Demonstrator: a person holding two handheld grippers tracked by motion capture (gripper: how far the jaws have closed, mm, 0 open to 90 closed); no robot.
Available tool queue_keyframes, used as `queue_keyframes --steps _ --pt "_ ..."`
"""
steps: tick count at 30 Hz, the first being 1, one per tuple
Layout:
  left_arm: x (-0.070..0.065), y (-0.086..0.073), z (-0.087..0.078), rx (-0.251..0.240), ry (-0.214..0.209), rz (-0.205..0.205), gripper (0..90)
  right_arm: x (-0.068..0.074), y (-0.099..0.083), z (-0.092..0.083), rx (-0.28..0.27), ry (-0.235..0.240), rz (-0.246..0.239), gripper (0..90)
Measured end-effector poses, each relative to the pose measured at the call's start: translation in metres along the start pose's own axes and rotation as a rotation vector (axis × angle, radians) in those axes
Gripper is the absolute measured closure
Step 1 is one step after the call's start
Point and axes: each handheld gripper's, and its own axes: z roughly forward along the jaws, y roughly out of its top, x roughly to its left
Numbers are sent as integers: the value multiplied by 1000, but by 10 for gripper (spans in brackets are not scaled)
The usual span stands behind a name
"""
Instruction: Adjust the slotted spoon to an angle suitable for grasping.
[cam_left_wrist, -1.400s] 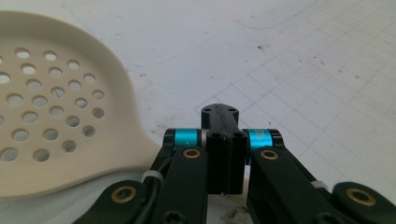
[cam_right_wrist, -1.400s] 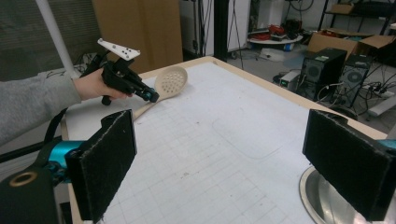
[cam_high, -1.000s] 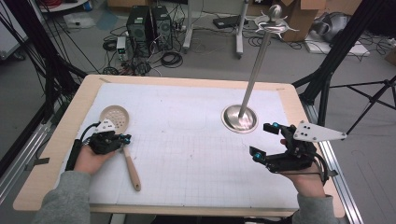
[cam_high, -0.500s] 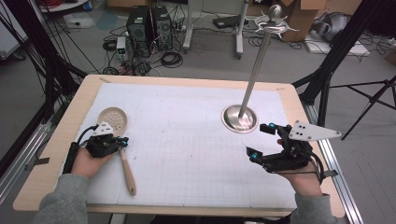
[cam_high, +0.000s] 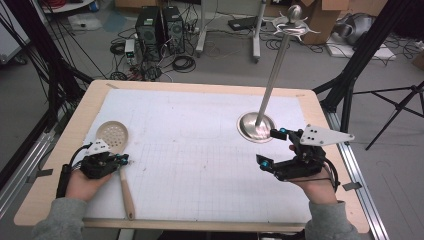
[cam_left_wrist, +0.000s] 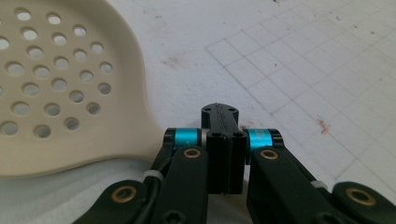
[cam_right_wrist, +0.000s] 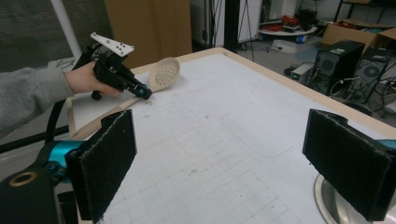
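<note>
Over on the near left of the table (cam_high: 210, 87), the left gripper (cam_high: 123, 159) is sitting low on the white gridded mat (cam_high: 200, 145), and its jaws are pressed right together on the neck of the slotted spoon (cam_high: 113, 135), just where the perforated bowl narrows into the wooden handle (cam_high: 126, 192). In the left gripper view the two black jaws are meeting flat with no gap between them, and the cream bowl of the spoon (cam_left_wrist: 56, 88) is lying on the mat to their upper left, its holes facing up. The spoon is lying flat at the left side of the mat, bowl towards the far edge, handle running back towards the person's left sleeve (cam_high: 62, 220). Across on the right, the right gripper (cam_high: 272, 148) is hovering just above the mat with its jaws spread wide and nothing between them; the right gripper view is showing the two black pads (cam_right_wrist: 105, 161) well apart with bare mat in the gap. Just beyond that gripper, the round steel base (cam_high: 256, 126) of the tall metal stand (cam_high: 274, 75) is resting on the mat, its pole leaning up towards a spiked top. Looking along the right gripper's jaws, the left hand (cam_right_wrist: 86, 79) is gripping its tool beside the spoon's bowl (cam_right_wrist: 164, 73) at the table's far corner.
</note>
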Motion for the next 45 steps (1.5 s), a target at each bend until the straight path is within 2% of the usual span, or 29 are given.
queue_keyframes --steps 3,4,6,9,10,11,13,17,19,22,24,29,32,36,45 --pt "0 0 -2 -4 -19 -3 897 -1 1 2 5 5 -3 88" --pt "-1 0 -4 -27 -40 0 897 -2 1 2 3 4 -2 88" --pt "0 2 -13 -63 -54 16 896 -3 2 3 -5 6 1 88" --pt "1 4 -30 -121 -87 8 896 -4 5 2 -23 9 -6 88" --pt "-1 0 -38 -127 -111 33 896 -5 7 3 -33 15 1 88" --pt "-1 0 -38 -127 -111 33 896 -5 7 3 -33 15 1 88" --pt "-5 -7 -44 -111 -136 65 896 -8 11 7 -54 21 1 88" --pt "-9 -12 -47 -98 -145 76 896 -10 14 12 -52 34 -10 88" --pt "-14 -16 -47 -75 -155 96 896 -12 17 12 -60 35 -8 88" --pt "-17 -18 -45 -63 -165 84 896 -15 18 12 -79 34 -5 88" --pt "-19 -19 -45 -52 -170 91 896 -16 18 11 -80 34 0 89" --pt "-20 -22 -51 -63 -180 88 896 -19 21 14 -100 35 0 88" --pt "-17 -29 -53 -40 -185 85 896 -19 23 17 -109 44 1 88" --pt "-16 -40 -48 11 -225 91 896 -20 26 22 -108 51 0 89" --pt "-23 -36 -44 1 -236 92 895 -19 27 24 -110 55 -6 88"
